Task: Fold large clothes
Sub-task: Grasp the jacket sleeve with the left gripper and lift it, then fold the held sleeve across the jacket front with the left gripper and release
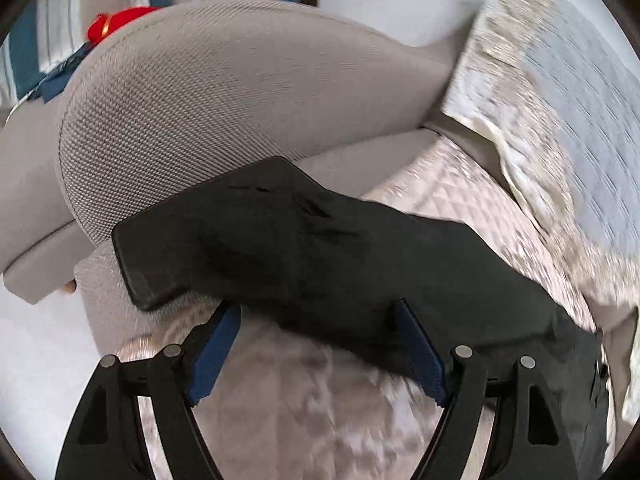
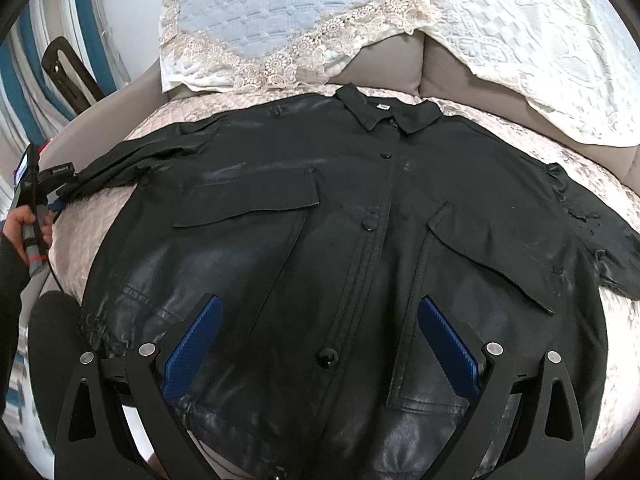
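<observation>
A black leather-look jacket [image 2: 340, 220] lies flat and front up on a quilted pale cover [image 2: 168, 120], with its collar toward the pillows. My right gripper [image 2: 320, 300] hovers over the lower front of the jacket, open, with nothing pressed between its blue pads [image 2: 196, 344]. One sleeve [image 2: 132, 156] stretches out to the left toward my left gripper [image 2: 52, 196]. In the left wrist view that sleeve [image 1: 320, 248] lies across just beyond the tips of my left gripper [image 1: 316, 305]. The jaws stand wide apart and the pads' [image 1: 216, 344] inner faces are bare. The cuff [image 1: 148, 264] points left.
A grey sofa arm [image 1: 200, 100] bulges right behind the sleeve, with a red object [image 1: 120, 24] past it. A blue lace-trimmed pillow [image 2: 272, 12] and a white lace cushion [image 2: 540, 48] lean at the back. A person's hand [image 2: 20, 224] holds the left gripper's handle.
</observation>
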Motion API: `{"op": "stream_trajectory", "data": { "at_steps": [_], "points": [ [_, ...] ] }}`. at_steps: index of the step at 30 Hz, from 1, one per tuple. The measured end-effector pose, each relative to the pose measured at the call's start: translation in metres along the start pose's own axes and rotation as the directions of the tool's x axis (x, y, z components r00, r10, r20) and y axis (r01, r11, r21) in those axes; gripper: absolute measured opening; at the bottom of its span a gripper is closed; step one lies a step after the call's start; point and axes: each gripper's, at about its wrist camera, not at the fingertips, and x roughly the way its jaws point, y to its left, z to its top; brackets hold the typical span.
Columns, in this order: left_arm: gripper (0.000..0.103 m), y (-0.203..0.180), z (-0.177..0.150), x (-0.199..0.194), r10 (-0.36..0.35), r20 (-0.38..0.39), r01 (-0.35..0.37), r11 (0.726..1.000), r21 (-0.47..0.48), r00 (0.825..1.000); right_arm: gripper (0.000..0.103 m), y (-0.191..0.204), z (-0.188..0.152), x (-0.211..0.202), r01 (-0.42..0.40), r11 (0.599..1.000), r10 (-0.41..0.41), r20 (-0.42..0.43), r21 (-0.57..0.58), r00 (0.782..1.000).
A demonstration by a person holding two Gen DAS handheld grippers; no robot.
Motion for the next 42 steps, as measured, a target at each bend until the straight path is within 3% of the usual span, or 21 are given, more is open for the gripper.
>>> {"op": "stream_trajectory", "data": {
  "at_steps": [2, 4, 6, 9, 13, 18, 21, 25, 30, 32, 35, 36, 38, 40, 41, 42],
  "points": [
    [0.081, -0.002, 0.002, 0.011, 0.017, 0.002, -0.017, 1.000, -0.010, 1.000, 0.098, -0.001, 0.002, 0.004, 0.000, 1.000, 0.000, -0.006, 0.002, 1.000],
    [0.069, -0.008, 0.005, 0.018, 0.054, 0.028, -0.054, 0.998, 0.009, 0.998, 0.098, -0.002, 0.003, 0.005, -0.001, 1.000, 0.001, -0.007, 0.006, 1.000],
    [0.040, -0.014, 0.012, 0.023, 0.077, 0.046, -0.078, 0.997, 0.024, 0.996, 0.098, -0.003, 0.004, 0.007, 0.000, 1.000, 0.000, -0.007, 0.007, 1.000],
    [0.018, -0.015, 0.023, 0.017, 0.071, 0.064, -0.073, 0.997, 0.026, 0.995, 0.098, -0.007, 0.004, 0.006, -0.004, 1.000, 0.004, 0.000, 0.013, 1.000],
    [0.015, -0.033, 0.032, -0.022, 0.001, 0.136, -0.012, 0.997, 0.077, 0.991, 0.098, -0.014, 0.002, 0.004, -0.007, 1.000, 0.007, 0.005, 0.027, 1.000],
    [0.014, -0.099, 0.028, -0.093, -0.190, 0.204, 0.140, 0.962, 0.235, 0.960, 0.098, -0.027, -0.002, 0.000, -0.011, 0.998, 0.010, 0.019, 0.064, 1.000],
    [0.014, -0.160, 0.012, -0.129, -0.327, 0.199, 0.246, 0.905, 0.347, 0.924, 0.098, -0.036, -0.005, -0.005, -0.015, 0.996, 0.013, 0.033, 0.087, 0.999],
    [0.014, -0.245, -0.031, -0.150, -0.456, 0.121, 0.354, 0.810, 0.468, 0.882, 0.098, -0.050, -0.011, -0.012, -0.011, 0.993, 0.006, 0.049, 0.118, 0.999],
    [0.016, -0.345, -0.122, -0.131, -0.517, -0.114, 0.483, 0.668, 0.566, 0.849, 0.098, -0.074, -0.022, -0.019, 0.014, 0.986, -0.022, 0.050, 0.167, 0.999],
    [0.018, -0.371, -0.156, -0.111, -0.512, -0.247, 0.549, 0.600, 0.582, 0.822, 0.098, -0.085, -0.027, -0.022, 0.028, 0.981, -0.037, 0.043, 0.191, 0.998],
    [0.025, -0.387, -0.194, -0.100, -0.485, -0.388, 0.617, 0.540, 0.572, 0.784, 0.098, -0.097, -0.031, -0.027, 0.047, 0.975, -0.056, 0.038, 0.217, 0.998],
    [0.037, -0.387, -0.199, -0.104, -0.495, -0.409, 0.639, 0.524, 0.562, 0.766, 0.098, -0.100, -0.032, -0.029, 0.052, 0.974, -0.062, 0.040, 0.223, 0.997],
    [0.056, -0.377, -0.199, -0.122, -0.545, -0.413, 0.677, 0.486, 0.553, 0.729, 0.098, -0.104, -0.033, -0.032, 0.058, 0.971, -0.069, 0.043, 0.234, 0.997],
    [0.060, -0.364, -0.188, -0.144, -0.597, -0.402, 0.705, 0.453, 0.545, 0.694, 0.098, -0.105, -0.032, -0.031, 0.051, 0.969, -0.063, 0.043, 0.240, 0.997],
    [0.062, -0.351, -0.178, -0.156, -0.622, -0.376, 0.705, 0.445, 0.552, 0.687, 0.098, -0.104, -0.030, -0.029, 0.041, 0.969, -0.053, 0.041, 0.242, 0.998],
    [0.066, -0.340, -0.169, -0.162, -0.633, -0.343, 0.691, 0.451, 0.564, 0.694, 0.098, -0.102, -0.027, -0.027, 0.031, 0.970, -0.042, 0.042, 0.240, 0.998]
  ]
}}
